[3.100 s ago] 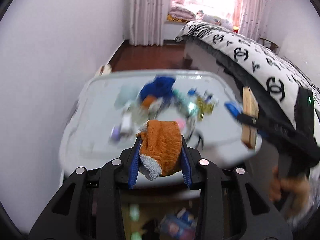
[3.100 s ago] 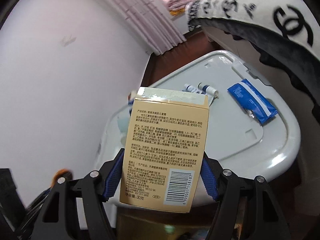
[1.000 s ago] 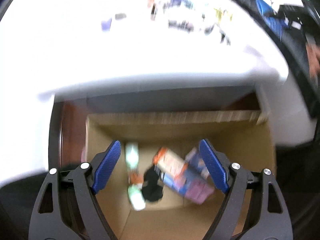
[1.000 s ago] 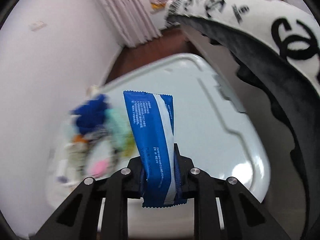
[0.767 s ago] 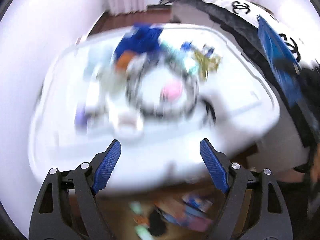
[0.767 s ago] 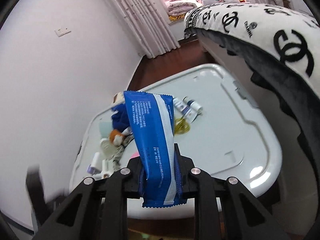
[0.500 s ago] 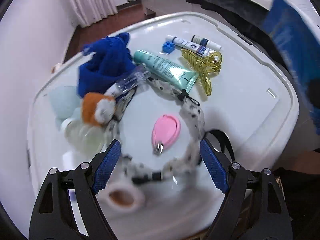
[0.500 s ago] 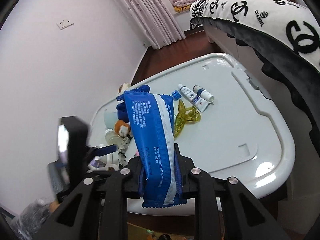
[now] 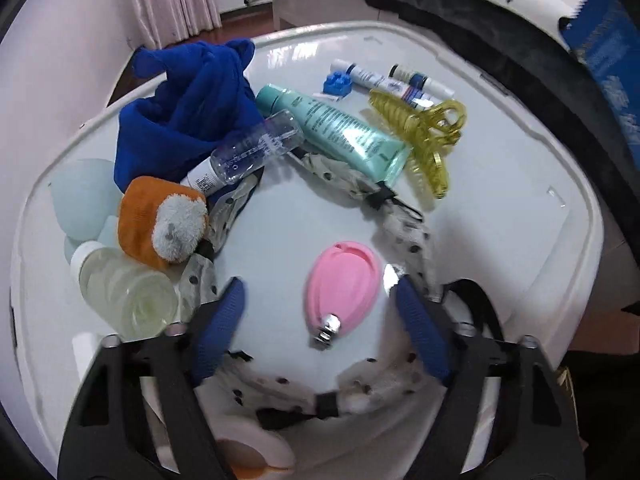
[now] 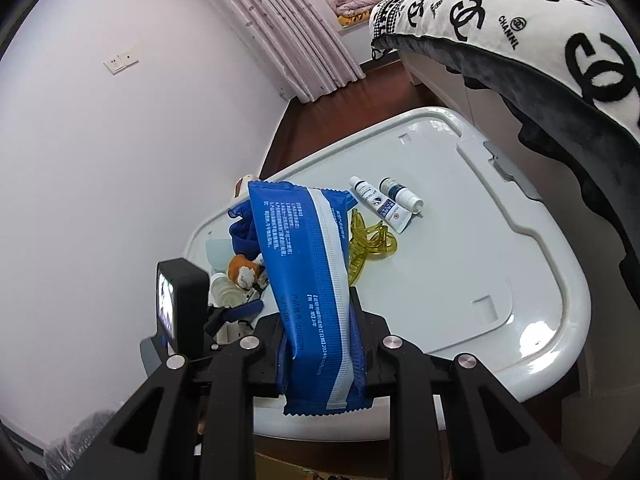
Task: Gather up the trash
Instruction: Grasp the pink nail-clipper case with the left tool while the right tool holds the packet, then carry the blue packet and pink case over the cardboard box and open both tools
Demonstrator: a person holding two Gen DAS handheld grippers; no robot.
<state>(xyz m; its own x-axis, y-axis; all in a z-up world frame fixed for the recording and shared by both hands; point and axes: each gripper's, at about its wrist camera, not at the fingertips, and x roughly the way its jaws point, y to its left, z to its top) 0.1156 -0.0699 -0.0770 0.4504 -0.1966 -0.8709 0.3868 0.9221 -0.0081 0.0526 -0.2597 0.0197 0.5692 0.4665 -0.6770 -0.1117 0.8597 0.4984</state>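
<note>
On the far left of the white plastic worktop, a pale blue soft shape is seen, and a clear bottle with a white cap is lying in front of it. An orange and grey sock ball is resting against that bottle. Behind it, a crumpled dark blue cloth is piled up, and a small clear bottle is leaning on it. A white spotted hair band is laid in a big loop in the middle.

The left gripper is held low over the loop, pointing down. Its blue fingers have just been closing and are half open. A pink oval nail clipper is lying between them, but it is not touched by the fingers.

Further right, a long mint green tube is lying flat, with a small blue toy brick behind it. A see-through yellow claw hair clip is just beside the tube. Two small white tubes are set behind the clip.

In the right wrist view, a blue and white plastic wrapper is squeezed tight by the right gripper and is held up above the near edge of the worktop. On the right, a bed with a black and white patterned blanket is seen.
</note>
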